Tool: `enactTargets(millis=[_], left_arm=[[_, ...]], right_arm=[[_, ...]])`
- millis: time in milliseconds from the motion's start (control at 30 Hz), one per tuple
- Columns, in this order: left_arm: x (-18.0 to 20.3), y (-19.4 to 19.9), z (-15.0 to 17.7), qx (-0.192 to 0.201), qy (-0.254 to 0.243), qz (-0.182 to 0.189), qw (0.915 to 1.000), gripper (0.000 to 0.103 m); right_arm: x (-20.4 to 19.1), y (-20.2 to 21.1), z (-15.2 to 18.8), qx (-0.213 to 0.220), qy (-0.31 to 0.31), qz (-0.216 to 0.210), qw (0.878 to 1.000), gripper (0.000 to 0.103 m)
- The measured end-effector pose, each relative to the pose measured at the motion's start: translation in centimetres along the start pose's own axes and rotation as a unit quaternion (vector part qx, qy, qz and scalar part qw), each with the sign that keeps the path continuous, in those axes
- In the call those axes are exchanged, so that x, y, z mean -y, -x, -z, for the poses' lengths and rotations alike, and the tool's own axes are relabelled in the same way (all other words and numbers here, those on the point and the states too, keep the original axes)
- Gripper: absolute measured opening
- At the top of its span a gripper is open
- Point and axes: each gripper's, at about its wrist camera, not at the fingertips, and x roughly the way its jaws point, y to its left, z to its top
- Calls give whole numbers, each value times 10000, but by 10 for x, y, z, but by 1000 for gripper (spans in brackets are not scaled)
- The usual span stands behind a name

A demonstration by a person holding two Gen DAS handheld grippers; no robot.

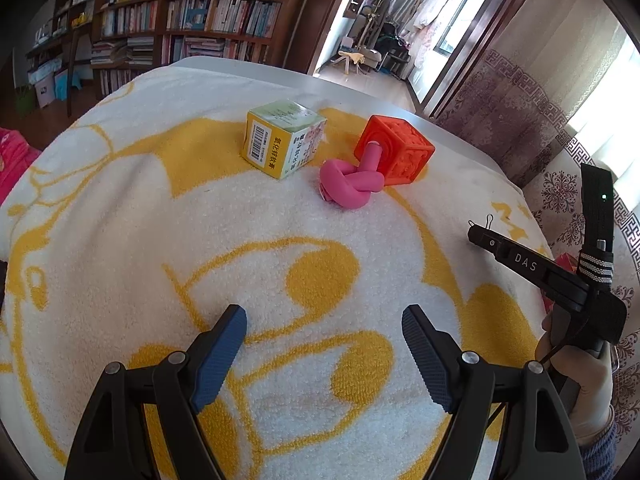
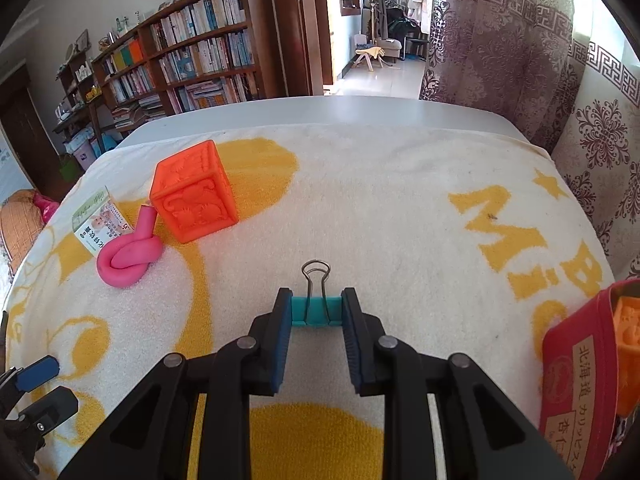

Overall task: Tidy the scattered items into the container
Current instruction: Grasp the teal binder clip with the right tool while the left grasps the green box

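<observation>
My right gripper (image 2: 317, 308) is shut on a teal binder clip (image 2: 316, 311), held just above the towel; its wire handles (image 2: 316, 270) point forward. The right gripper also shows in the left wrist view (image 1: 478, 232) at the right. My left gripper (image 1: 324, 344) is open and empty over the towel. An orange embossed cube (image 1: 394, 152) (image 2: 194, 192), a pink knotted tube (image 1: 352, 186) (image 2: 128, 256) leaning on it, and a small yellow-green box (image 1: 282, 142) (image 2: 100, 226) lie on the towel. A red container (image 2: 580, 376) at the right holds an orange item (image 2: 628, 320).
A white and yellow towel (image 1: 200, 220) (image 2: 380, 208) covers the grey table (image 2: 320, 110). Patterned curtains (image 2: 520, 60) hang at the right. Bookshelves (image 1: 200, 12) stand behind. The left gripper shows at the lower left of the right wrist view (image 2: 36, 384).
</observation>
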Motion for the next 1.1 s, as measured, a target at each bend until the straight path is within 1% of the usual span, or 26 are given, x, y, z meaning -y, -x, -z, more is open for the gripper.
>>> enactTargets(millis=[100,267,333,433,533,700,800,867,1000,1067,1100], left_arm=[[-4,1,-4,33,82,1,10000,82],[-11,7,-20,244,64,-420,9988,82],[-8,9,-31,346,-128,-586,9976,82],[-3,5,-51,474,-510,-949,9930,82],[0,-8,-71,503,-704,-1188,9891,82],[3,-40,-95,372,-923,-1252,9871,82],[1,-59,-106,361,-1098,-1453,9826,82],[-3,-69,-111,297,-1111,-1444,9828,82],[-10,-81,-116,175,-1062,-1075,9884,82],[-8,-85,-114,111,-1133,-986,9886,82],[-6,-85,-113,129,-1180,-963,9882,76]], right_arm=[[0,16,9,99,41,-93,9999,27],[1,36,29,208,33,-260,9994,27],[1,40,33,246,-2,-349,9991,27],[2,44,33,289,-62,-448,9986,27],[4,43,32,295,-79,-496,9983,27],[8,41,33,268,-128,-529,9982,27],[11,40,33,253,-153,-544,9981,27],[11,39,33,240,-148,-559,9980,27],[8,35,34,198,-101,-578,9981,27],[6,32,35,170,-78,-573,9982,27],[5,31,35,157,-69,-570,9982,27]])
